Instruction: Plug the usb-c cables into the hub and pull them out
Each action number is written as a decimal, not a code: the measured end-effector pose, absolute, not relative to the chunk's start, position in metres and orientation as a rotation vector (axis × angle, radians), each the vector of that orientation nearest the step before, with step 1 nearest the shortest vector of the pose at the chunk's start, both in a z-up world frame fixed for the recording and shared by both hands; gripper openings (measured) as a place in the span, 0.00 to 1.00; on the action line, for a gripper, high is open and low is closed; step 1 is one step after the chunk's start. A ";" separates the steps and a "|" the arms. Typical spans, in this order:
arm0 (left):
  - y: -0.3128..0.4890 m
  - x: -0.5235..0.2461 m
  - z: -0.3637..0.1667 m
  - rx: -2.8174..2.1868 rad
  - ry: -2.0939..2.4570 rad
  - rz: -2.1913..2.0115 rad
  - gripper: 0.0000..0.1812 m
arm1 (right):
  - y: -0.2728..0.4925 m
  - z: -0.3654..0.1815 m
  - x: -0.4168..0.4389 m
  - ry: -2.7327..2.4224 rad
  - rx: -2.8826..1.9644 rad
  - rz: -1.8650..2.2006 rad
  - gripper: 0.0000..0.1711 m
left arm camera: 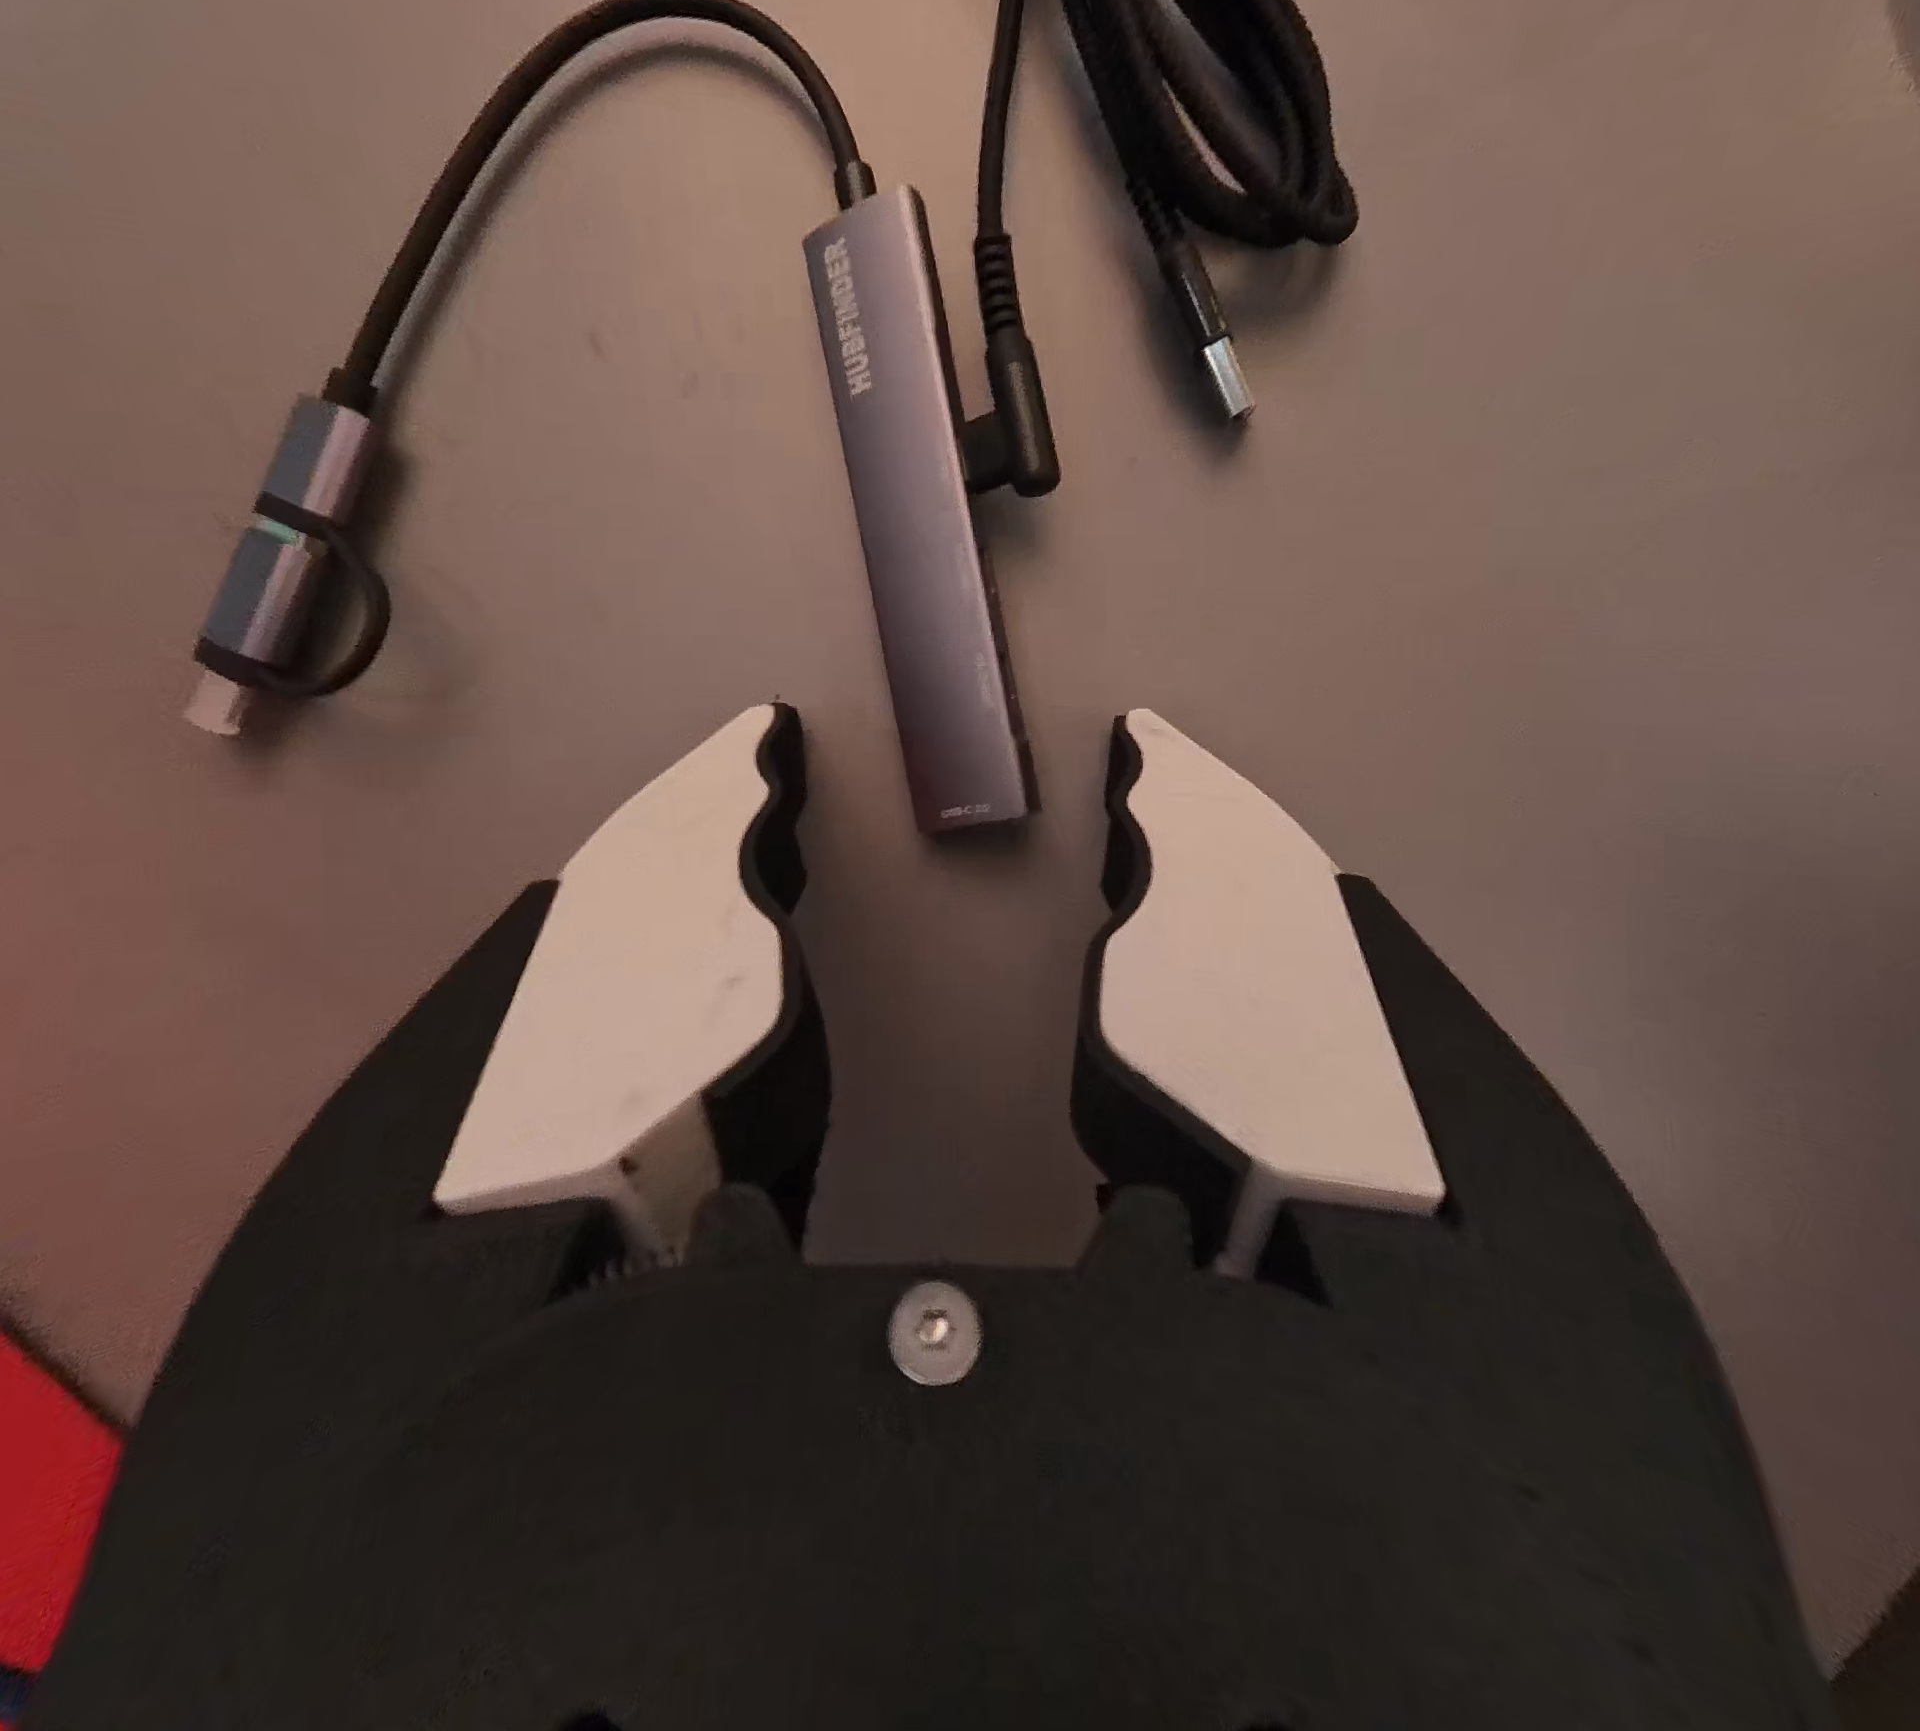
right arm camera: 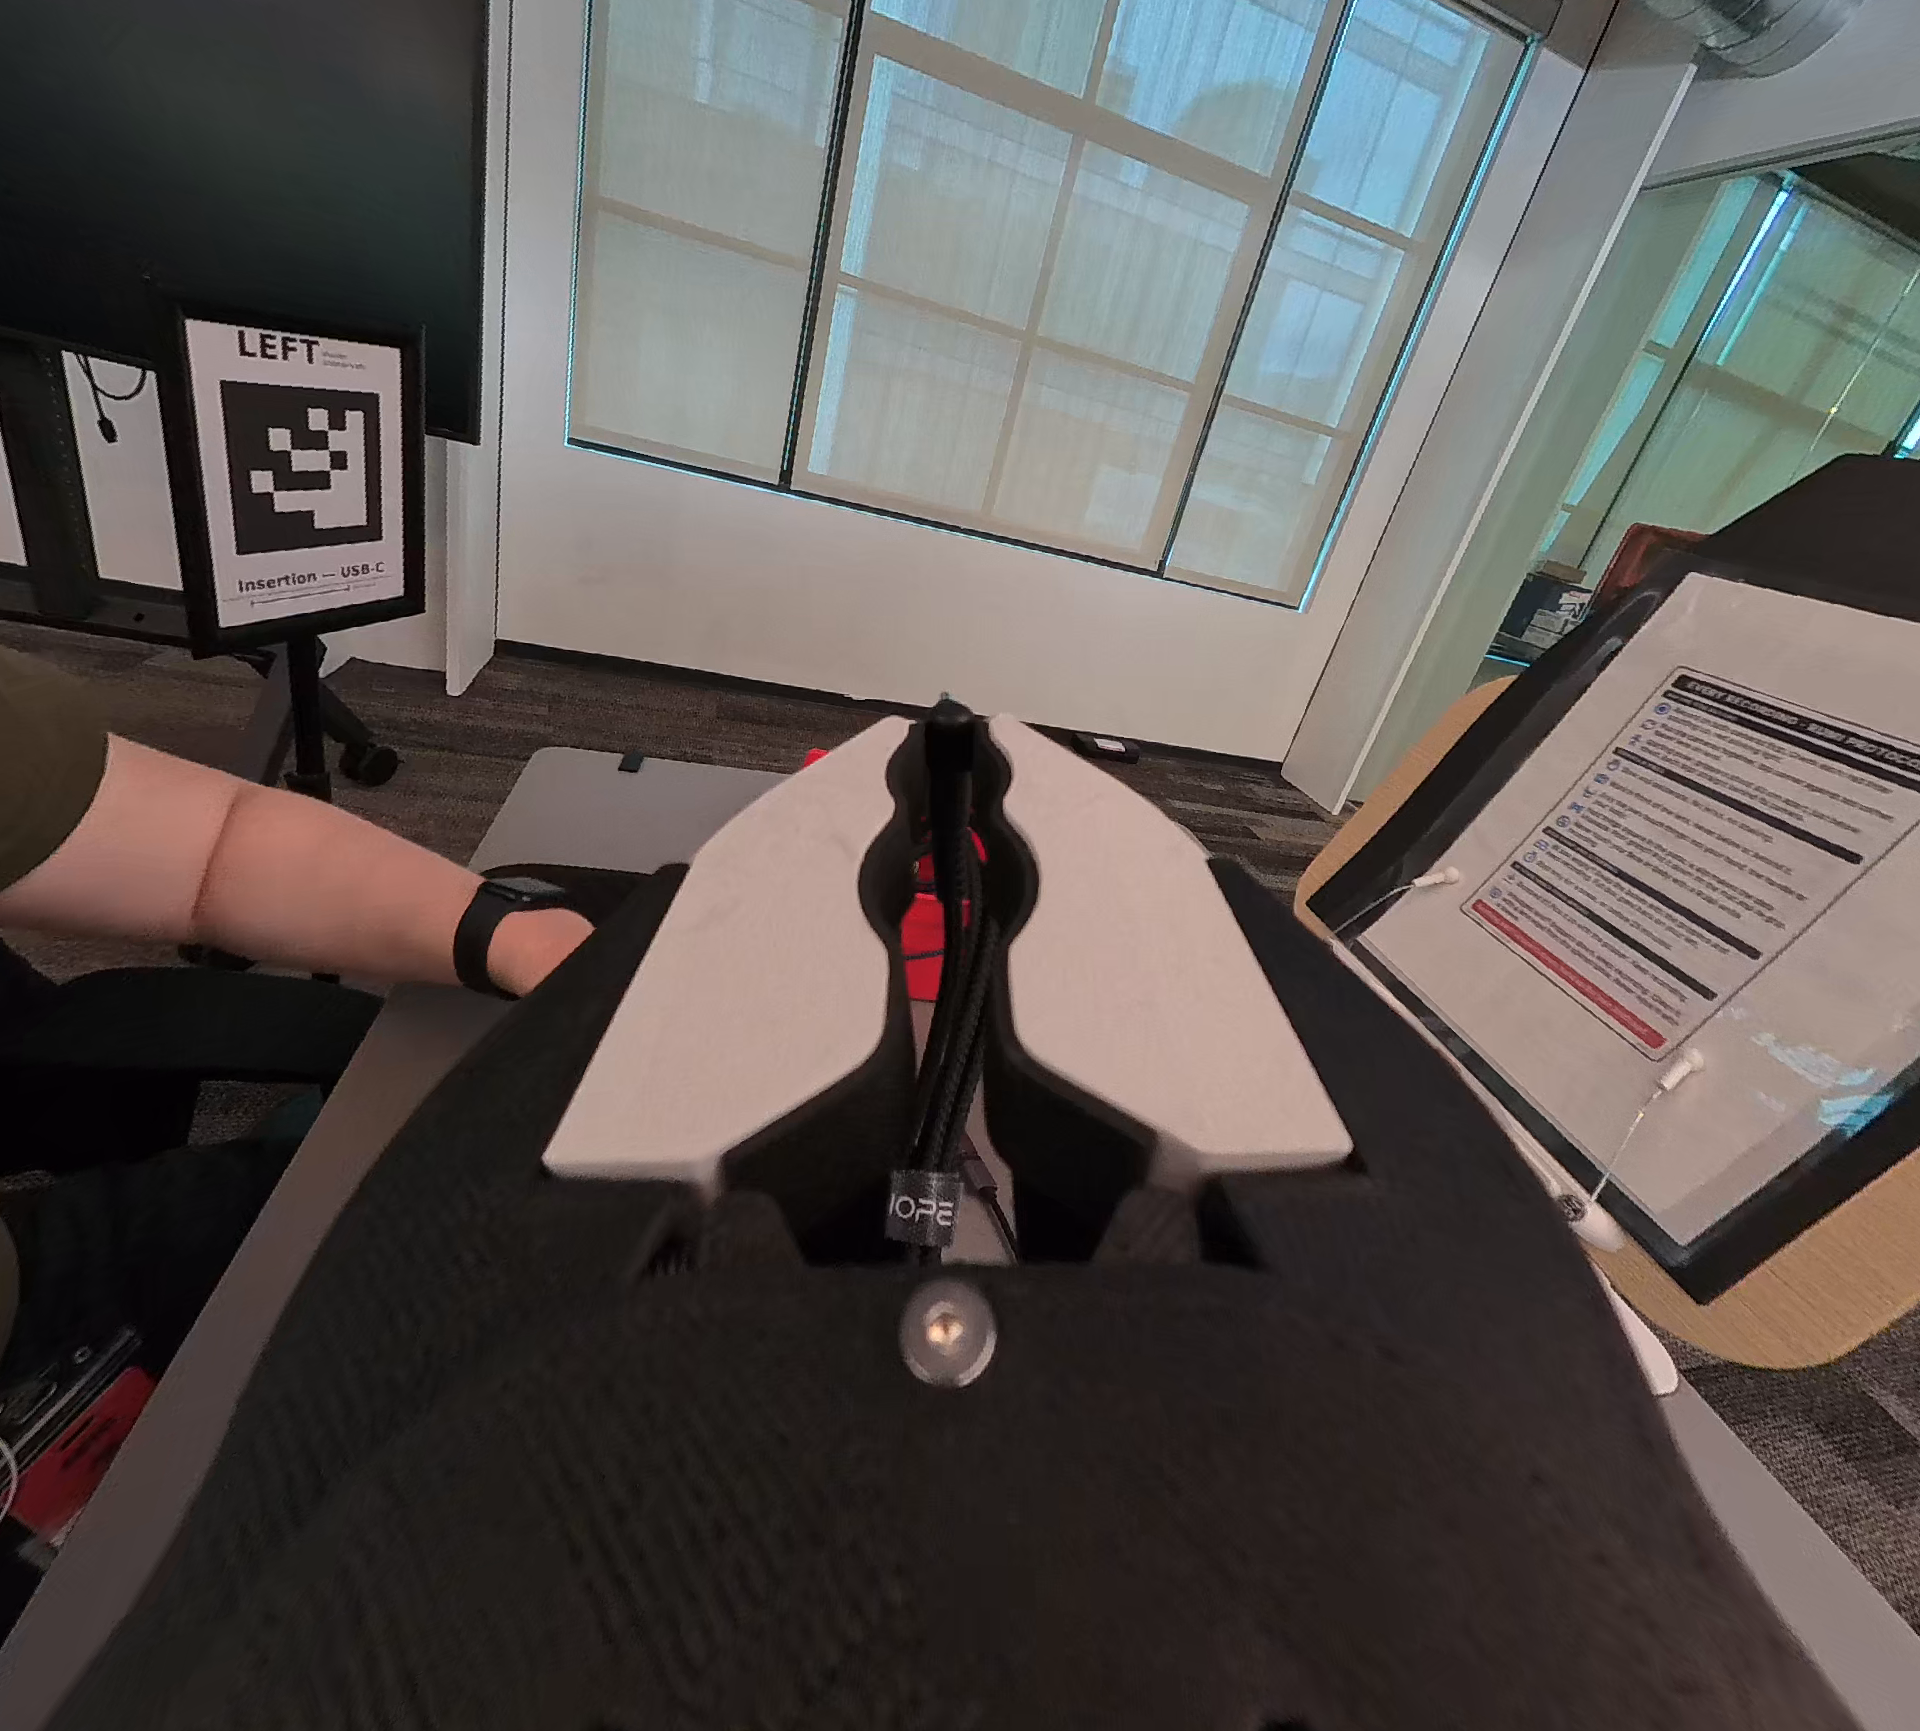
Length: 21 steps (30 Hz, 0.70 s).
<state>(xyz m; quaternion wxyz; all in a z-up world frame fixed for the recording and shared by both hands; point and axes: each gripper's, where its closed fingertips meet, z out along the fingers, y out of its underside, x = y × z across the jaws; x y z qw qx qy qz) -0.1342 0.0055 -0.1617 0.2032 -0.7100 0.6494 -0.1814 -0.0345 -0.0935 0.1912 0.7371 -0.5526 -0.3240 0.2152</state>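
In the left wrist view a slim grey hub [left arm camera: 914, 518] lies on the grey table, its near end between the tips of my open left gripper [left arm camera: 956, 736], without contact. A black right-angle plug [left arm camera: 1013, 434] sits in the hub's right side. The hub's own black lead curves left to a grey adapter plug [left arm camera: 275, 559]. A loose braided cable with a silver plug [left arm camera: 1226, 377] lies to the right. In the right wrist view my right gripper [right arm camera: 951, 731] is shut on a black braided cable [right arm camera: 951, 1006], raised and pointing at a window.
A coil of black braided cable [left arm camera: 1195, 19] lies at the table's back right. A person's forearm with a black watch [right arm camera: 312, 881] reaches in at the left. A marker sign on a stand [right arm camera: 301, 476] stands left, a framed instruction sheet [right arm camera: 1662, 902] right. Spacing between my two grippers at the tips: around 35 cm. The grey adapter plug [left arm camera: 275, 559] lies around 9 cm away from my left fingertips.
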 end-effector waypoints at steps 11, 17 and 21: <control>0.021 -0.137 -0.151 -1.629 1.677 -0.354 0.21 | -0.087 0.186 -0.041 -0.730 -1.236 0.469 0.05; 0.018 -0.139 -0.148 -1.529 1.689 -0.272 0.16 | -0.085 0.184 -0.045 -0.741 -1.247 0.463 0.05; 0.018 -0.139 -0.144 -1.377 1.729 -0.103 0.19 | -0.084 0.182 -0.049 -0.749 -1.254 0.464 0.05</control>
